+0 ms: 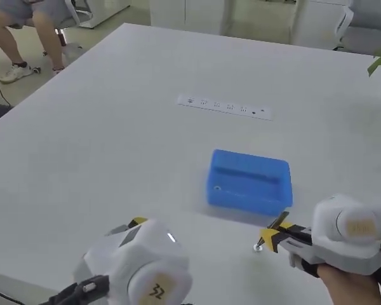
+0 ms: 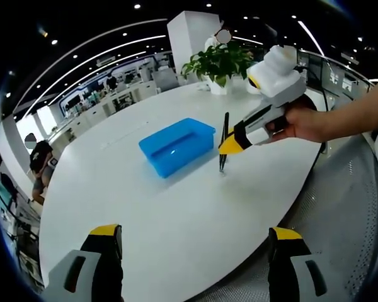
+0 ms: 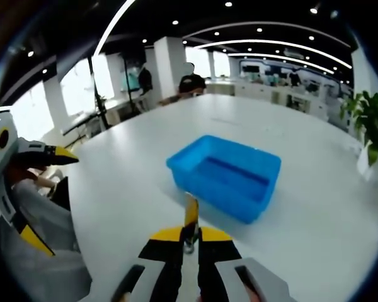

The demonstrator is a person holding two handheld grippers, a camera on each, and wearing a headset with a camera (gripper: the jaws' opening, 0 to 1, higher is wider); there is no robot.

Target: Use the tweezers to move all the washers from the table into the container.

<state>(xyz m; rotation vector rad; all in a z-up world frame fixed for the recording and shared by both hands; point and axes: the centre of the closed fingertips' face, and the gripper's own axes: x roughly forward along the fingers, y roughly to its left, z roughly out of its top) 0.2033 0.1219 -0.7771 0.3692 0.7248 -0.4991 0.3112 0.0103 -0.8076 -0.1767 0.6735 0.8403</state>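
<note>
While a hand holds it low over the near edge of the table, right gripper [image 3: 190, 236]: jaws pinched together on the tweezers [image 2: 225, 141].
Tweezers: dark and thin, standing nearly upright from the jaws, tips down at the table [image 1: 114, 140].
Washer [image 1: 258, 248]: a small grey ring lying on the table right at the tweezer tips, between the container and the near edge; I cannot tell whether the tips grip it.
Container [image 1: 249, 181]: blue, rectangular, open-topped, sitting just beyond the tweezers toward the table's right side.
Container contents: a small pale speck shows at its near left corner in the head view; too small to say whether it is a washer. The rest of the floor looks bare blue.
Left gripper [image 2: 195, 251]: jaws wide apart with nothing between them, over the near edge, well to the left of the container.
Power strip [image 1: 225, 107]: white, flat on the table beyond the container.
Plant [image 2: 220, 63]: at the far edge in the left gripper view.
</note>
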